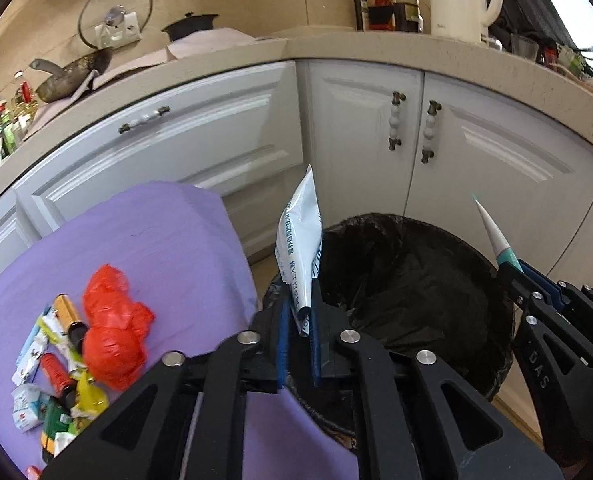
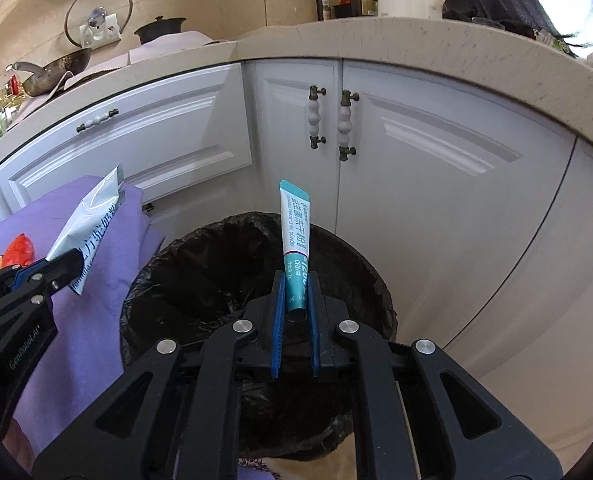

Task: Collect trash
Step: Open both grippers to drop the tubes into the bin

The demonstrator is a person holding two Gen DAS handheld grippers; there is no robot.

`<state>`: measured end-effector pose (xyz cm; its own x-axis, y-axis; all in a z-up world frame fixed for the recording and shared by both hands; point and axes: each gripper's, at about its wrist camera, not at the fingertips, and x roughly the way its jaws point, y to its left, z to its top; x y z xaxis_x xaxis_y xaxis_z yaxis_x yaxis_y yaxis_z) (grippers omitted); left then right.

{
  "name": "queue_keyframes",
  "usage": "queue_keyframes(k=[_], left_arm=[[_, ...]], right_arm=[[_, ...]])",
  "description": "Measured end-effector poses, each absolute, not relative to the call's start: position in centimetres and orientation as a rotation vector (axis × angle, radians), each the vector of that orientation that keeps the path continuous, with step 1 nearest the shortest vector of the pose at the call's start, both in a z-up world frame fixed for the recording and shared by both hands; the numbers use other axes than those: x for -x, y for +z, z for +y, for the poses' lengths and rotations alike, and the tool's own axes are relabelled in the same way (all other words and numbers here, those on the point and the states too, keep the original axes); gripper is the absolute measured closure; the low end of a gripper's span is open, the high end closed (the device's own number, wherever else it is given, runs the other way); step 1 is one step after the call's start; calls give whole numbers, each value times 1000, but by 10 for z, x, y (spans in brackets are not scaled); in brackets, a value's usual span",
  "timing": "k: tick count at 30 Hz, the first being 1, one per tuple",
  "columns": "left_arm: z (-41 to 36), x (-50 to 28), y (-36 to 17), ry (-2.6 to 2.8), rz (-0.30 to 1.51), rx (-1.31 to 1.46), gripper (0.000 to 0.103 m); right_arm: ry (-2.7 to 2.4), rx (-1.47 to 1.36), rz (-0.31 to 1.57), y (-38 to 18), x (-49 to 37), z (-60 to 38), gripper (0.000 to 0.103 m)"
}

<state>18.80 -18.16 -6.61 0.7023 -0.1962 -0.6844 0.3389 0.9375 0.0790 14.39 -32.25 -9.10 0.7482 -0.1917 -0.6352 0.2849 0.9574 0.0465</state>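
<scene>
The left gripper (image 1: 299,320) pinches a white sachet (image 1: 301,240), the right gripper (image 2: 296,300) a teal sachet (image 2: 294,232). Both hang over the black-lined bin (image 2: 356,280), its near rim hidden behind the grippers.

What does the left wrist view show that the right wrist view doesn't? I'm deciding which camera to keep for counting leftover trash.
Only the left wrist view shows the trash pile on the purple cloth: batteries, wrappers, red bag. Only the right wrist view shows the teal sachet's printed face. Both show the black-lined bin, the white packet in the left gripper, and the right gripper holding the sachet.
</scene>
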Motion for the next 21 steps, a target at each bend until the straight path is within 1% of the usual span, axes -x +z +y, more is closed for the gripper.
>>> queue_keyframes(k=[1, 2, 3, 4, 5, 7, 13, 14, 15, 16, 17, 21], left_arm=[[-183, -190, -67, -303, 744, -204, 91], [-184, -192, -69, -305, 754, -202, 84], [-185, -193, -70, -306, 759, -202, 80], [-185, -195, -70, -300, 764, -200, 68], [-184, -195, -70, -296, 767, -196, 59], [-181, -196, -70, -287, 768, -184, 57], [-169, -191, -62, -259, 755, -153, 57], [-167, -189, -59, -251, 745, -152, 57], [-164, -186, -56, -243, 735, -152, 56], [-159, -182, -52, -235, 723, -151, 55], [-155, -179, -49, -230, 718, -147, 53], [-130, -163, -36, -207, 697, -127, 53]], right_arm=[[-260, -146, 683, -93, -146, -323, 90], [-258, -151, 687, -95, -149, -324, 86], [-263, -154, 690, -97, -150, -326, 80], [-270, -156, 695, -100, -152, -327, 78], [-274, -159, 700, -102, -153, -328, 77], [-279, -166, 704, -104, -152, -329, 77], [-292, -171, 690, -96, -142, -326, 75], [-294, -172, 688, -95, -141, -325, 73], [-295, -177, 681, -91, -137, -322, 69], [-295, -179, 675, -89, -135, -320, 67], [-296, -180, 669, -86, -131, -317, 67], [-281, -178, 649, -75, -117, -301, 67]])
